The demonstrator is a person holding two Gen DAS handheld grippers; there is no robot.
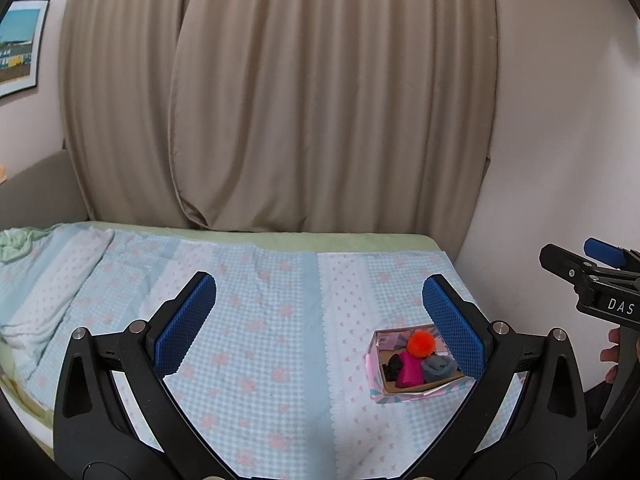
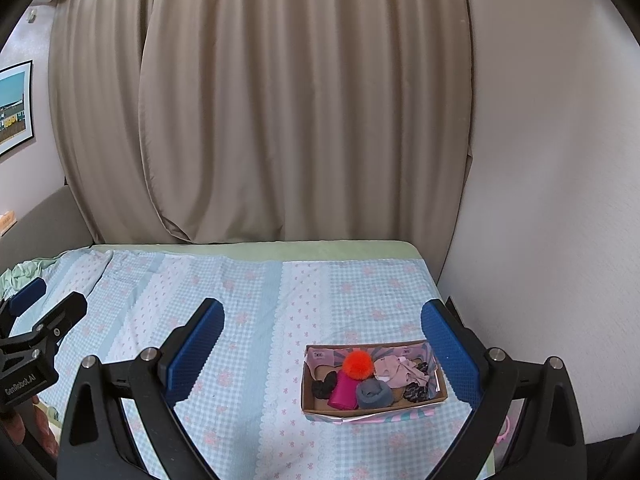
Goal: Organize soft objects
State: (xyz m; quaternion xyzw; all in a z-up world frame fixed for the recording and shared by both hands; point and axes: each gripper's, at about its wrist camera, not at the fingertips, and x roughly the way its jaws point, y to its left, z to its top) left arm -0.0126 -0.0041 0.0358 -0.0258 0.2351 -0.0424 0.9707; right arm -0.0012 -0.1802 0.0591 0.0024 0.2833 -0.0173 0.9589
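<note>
A: Beige curtains (image 2: 280, 100) behind, white wall (image 2: 540, 200) to our right, bed under a blue-and-pink checked floral sheet (image 2: 248, 360). We're above the bed with both tools.

B: Left gripper (image 1: 318, 324)?

A: Jaws spread wide, nothing between the blue pads (image 1: 186, 324). Bare sheet shows through the gap.

B: Right gripper (image 2: 322, 348)?

A: Same, jaws wide apart, empty. We see its tip at the right edge of the left view too, with part of a hand (image 1: 612, 356) on the handle.

B: Where's the soft stuff?

A: All in a shallow cardboard box (image 2: 308, 396) with pink patterned sides, on the sheet toward the wall side of the bed. Inside we've got an orange pom-pom (image 2: 357, 365) on top of a magenta roll (image 2: 344, 394), a grey rolled sock (image 2: 374, 394) touching it, a black scrunchie (image 2: 324, 386) at the left end, pale pink fabric (image 2: 400, 370) at the back right, and a dark patterned piece (image 2: 416, 392) that's probably another scrunchie, too small to call.

B: Grippers touching the box?

A: No, both clear of it.
</note>
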